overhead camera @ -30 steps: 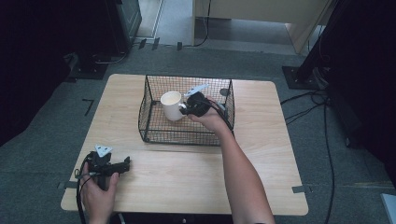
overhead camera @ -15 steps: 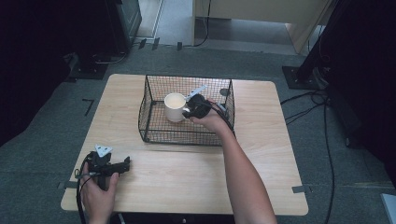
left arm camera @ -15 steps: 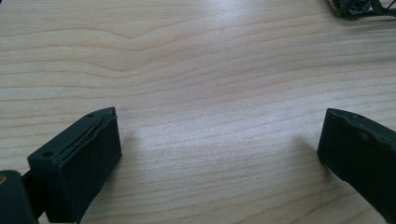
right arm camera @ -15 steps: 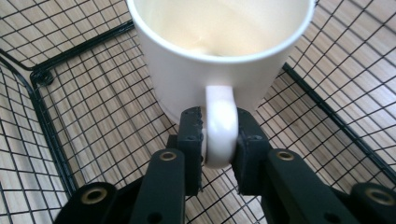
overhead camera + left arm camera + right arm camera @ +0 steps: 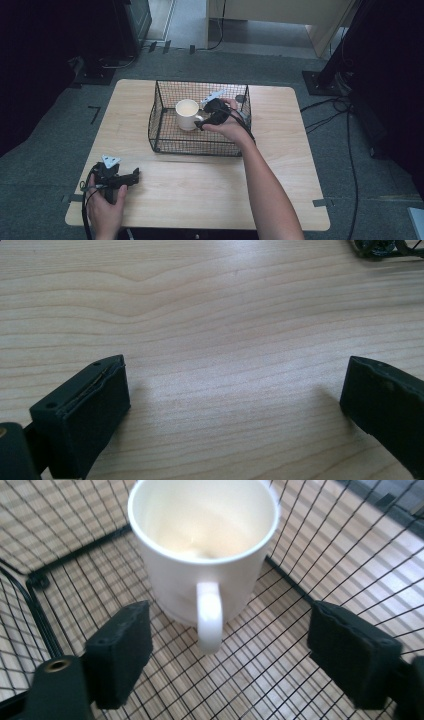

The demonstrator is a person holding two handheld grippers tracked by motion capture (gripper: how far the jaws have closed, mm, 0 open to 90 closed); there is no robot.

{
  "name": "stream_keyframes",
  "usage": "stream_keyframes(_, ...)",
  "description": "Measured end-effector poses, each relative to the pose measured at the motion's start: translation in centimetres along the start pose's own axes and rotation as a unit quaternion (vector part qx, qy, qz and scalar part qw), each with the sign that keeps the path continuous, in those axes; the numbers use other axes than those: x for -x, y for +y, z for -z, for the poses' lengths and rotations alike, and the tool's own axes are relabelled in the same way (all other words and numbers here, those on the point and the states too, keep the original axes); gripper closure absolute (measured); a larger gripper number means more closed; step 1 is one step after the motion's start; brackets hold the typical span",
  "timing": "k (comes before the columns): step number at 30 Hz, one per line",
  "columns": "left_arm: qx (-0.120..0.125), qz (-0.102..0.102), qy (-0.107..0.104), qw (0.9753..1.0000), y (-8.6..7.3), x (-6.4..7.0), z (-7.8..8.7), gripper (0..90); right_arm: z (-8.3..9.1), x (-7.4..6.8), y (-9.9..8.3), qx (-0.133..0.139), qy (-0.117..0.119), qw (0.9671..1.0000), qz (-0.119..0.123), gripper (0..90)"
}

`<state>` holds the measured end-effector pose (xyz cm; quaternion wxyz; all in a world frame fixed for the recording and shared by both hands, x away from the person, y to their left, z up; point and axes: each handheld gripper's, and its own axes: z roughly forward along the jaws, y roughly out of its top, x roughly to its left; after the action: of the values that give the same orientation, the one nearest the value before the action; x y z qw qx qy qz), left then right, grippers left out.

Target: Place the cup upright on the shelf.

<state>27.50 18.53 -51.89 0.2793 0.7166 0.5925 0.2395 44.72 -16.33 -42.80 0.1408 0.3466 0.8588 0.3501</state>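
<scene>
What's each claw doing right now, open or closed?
Left claw: open, holding nothing.
Right claw: open, white mug handle between its jaws, ungripped.

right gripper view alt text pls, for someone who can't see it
A white mug stands upright inside a black wire basket, its handle facing the camera. The right hand-held gripper is open, one black jaw on each side of the handle, neither touching it.

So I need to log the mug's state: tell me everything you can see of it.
The mug is plain white, glossy like ceramic, with one loop handle. It stands upright and looks empty, on the wire floor of the black basket, toward its back left. The handle points at the right gripper, whose jaws stand open on either side of it, not touching. No chips or marks show.
</scene>
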Motion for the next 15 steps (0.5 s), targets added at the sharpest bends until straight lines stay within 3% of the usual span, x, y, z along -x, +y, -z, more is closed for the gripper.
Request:
stream_keyframes(4, 0.0, 0.0, 0.0, 1.0, 0.0, 0.0, 0.0, 0.0, 1.2, 0.1, 0.4, 0.025, -0.007, 0.9996, -0.013, 12.1)
stream_keyframes(8, 0.0, 0.0, 0.0, 1.0, 0.0, 0.0, 0.0, 0.0, 2.4, 0.1, 0.6, 0.037, -0.008, 0.9986, -0.038, 2.8)
stream_keyframes(15, 0.0, 0.001, 0.0, 1.0, 0.0, 0.0, 0.0, 0.0, 4.2, -0.8, 0.7, 0.045, -0.002, 0.9983, -0.036, 0.0)
